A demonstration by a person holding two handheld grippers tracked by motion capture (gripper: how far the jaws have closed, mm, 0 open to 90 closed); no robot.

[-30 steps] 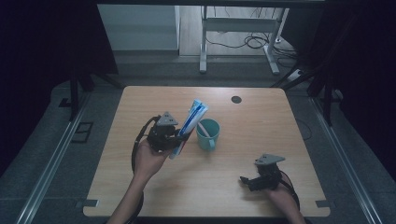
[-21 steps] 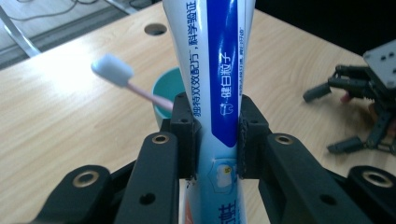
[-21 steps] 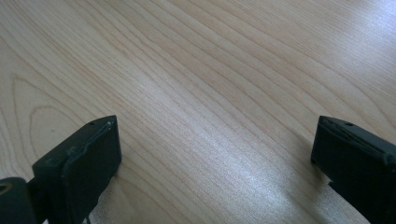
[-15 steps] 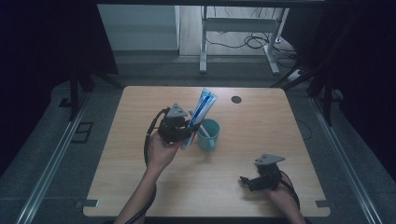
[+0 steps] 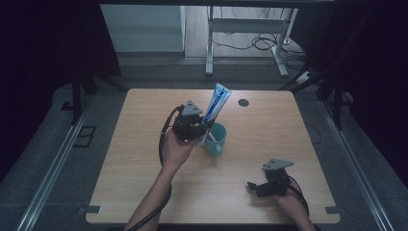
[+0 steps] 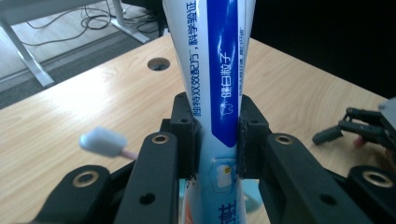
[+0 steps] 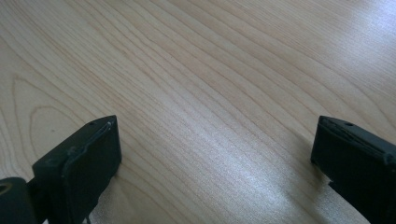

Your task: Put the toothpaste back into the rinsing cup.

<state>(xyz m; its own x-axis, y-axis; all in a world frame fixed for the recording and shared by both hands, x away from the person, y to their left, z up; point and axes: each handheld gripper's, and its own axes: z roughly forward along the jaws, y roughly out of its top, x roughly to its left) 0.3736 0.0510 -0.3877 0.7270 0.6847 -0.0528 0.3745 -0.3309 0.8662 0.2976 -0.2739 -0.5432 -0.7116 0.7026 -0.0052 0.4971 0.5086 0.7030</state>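
The left hand-held gripper (image 5: 201, 126), near the centre of the surface (image 5: 144, 144), is clamped on a blue-and-white toothpaste tube (image 5: 215, 108), its pads pressing both sides in the left gripper view. Since a second ago it has carried the tube toward one o'clock; the tube now stands steeper, its lower end at the rim of the teal mug (image 5: 216, 138), where a toothbrush (image 6: 103, 141) leans. At five o'clock, the right hand-held gripper (image 5: 255, 186) has stayed put, jaws wide apart and holding nothing.

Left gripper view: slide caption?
Left gripper clamps a blue-and-white toothpaste tube above the wooden table, a toothbrush head beside it.
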